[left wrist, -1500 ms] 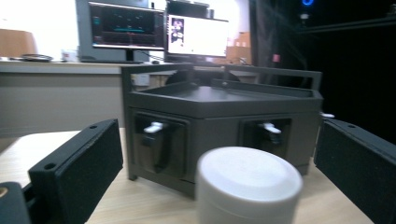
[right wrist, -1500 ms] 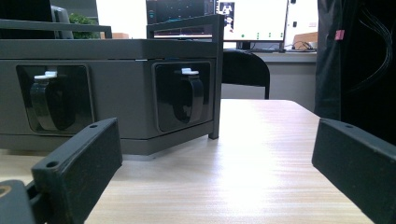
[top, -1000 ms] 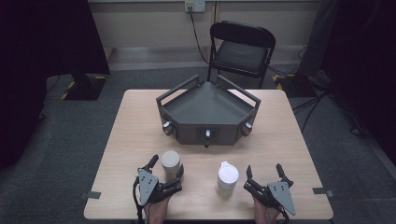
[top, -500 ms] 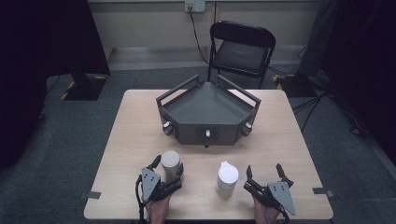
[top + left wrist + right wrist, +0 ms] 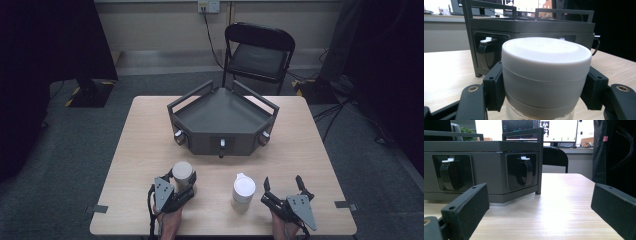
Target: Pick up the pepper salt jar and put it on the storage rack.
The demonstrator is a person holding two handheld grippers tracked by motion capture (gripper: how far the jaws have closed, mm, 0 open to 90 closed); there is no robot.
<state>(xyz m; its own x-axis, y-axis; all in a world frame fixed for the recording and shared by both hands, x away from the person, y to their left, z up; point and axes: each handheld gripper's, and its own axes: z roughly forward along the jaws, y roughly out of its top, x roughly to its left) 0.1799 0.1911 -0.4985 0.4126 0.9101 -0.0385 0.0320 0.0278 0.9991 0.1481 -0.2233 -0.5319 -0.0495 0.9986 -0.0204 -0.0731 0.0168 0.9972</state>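
Observation:
A jar with a pale round lid [image 5: 182,171] stands near the table's front left. My left gripper [image 5: 180,182] has just been closing and is now shut on it. In the left gripper view the black pads [image 5: 495,87] press both sides of the jar [image 5: 546,62] just under the lid. A second white container with a spouted lid [image 5: 244,188] stands to the right, apart from both grippers. My right gripper [image 5: 283,183] rests at the front right with its jaws open. Between its fingers [image 5: 466,210] there is only bare tabletop.
A dark five-sided tray [image 5: 222,120] with railings and knobs on its front faces sits mid-table; it is also ahead in the right gripper view as the tray's front wall [image 5: 481,165]. A black folding chair [image 5: 260,55] stands behind the wooden table [image 5: 300,145].
The left gripper's jaws, spread beside the jar a second ago, have closed onto it. The right gripper and the white container have not moved.

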